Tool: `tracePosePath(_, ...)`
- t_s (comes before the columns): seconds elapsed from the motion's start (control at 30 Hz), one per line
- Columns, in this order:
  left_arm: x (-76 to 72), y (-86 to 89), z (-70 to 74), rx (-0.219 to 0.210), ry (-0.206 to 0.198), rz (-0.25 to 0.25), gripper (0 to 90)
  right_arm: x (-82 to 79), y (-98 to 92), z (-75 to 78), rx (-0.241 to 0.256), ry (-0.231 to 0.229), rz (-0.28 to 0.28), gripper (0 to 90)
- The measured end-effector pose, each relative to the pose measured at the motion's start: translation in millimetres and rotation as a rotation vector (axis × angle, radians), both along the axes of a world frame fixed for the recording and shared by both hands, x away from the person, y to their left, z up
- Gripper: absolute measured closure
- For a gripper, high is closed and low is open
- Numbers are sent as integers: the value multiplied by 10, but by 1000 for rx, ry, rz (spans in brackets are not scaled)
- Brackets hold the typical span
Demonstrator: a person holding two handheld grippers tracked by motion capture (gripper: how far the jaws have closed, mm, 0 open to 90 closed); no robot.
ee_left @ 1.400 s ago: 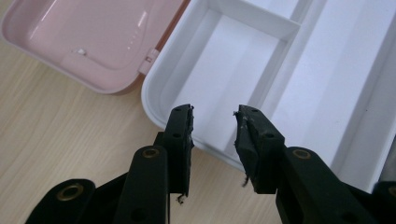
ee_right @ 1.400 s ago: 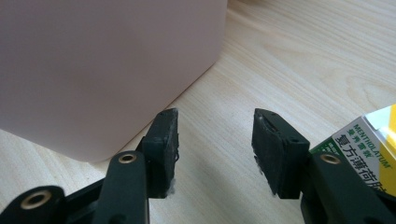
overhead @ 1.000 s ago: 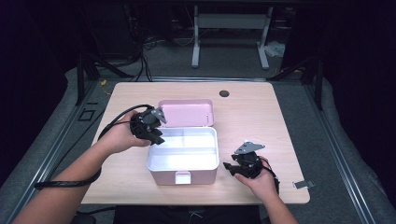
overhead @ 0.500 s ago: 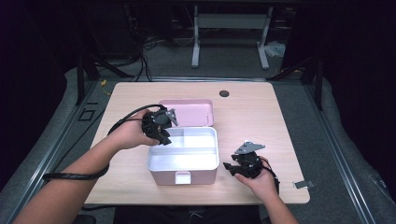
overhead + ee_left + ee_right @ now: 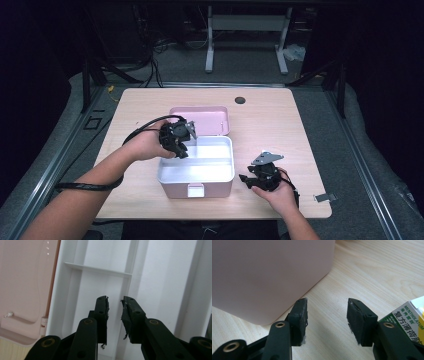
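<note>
Box [image 5: 196,167], rigid light plastic at table centre with lid open, is best gripped by its rim; left gripper [image 5: 115,303] hovers inside, jaws narrow and empty; right gripper [image 5: 327,306] wide, empty.

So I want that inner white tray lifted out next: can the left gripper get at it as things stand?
Probably yes. The left gripper hangs right over the white tray, jaws slightly apart; the lid lies folded back and nothing covers it.

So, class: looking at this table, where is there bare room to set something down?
The tabletop is bare left of the pink lid and along the far edge up to the dark round spot. The white tray has bare compartments. It is crowded at the tray's left rim, under the left claw, and near the right claw.
</note>
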State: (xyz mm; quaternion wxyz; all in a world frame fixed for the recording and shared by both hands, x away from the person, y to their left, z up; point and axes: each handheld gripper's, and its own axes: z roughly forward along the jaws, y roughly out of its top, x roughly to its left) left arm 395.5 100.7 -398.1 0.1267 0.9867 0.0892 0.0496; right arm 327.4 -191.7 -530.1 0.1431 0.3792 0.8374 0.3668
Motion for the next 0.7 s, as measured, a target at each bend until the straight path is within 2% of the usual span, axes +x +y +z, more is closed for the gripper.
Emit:
tracePosePath(0.17,-25,-66,-31,14,25,-19,758,-3,6,0,-3,-1,-2,506)
tracePosePath(0.37,-32,-157,-67,41,31,-40,787,-3,8,-5,-4,2,3,506)
tracePosePath(0.43,-27,-187,-83,39,45,-41,799,-4,13,-6,-4,3,5,506)
tracePosePath(0.7,0,-260,-155,55,58,-54,823,-5,21,-17,-6,9,12,506)
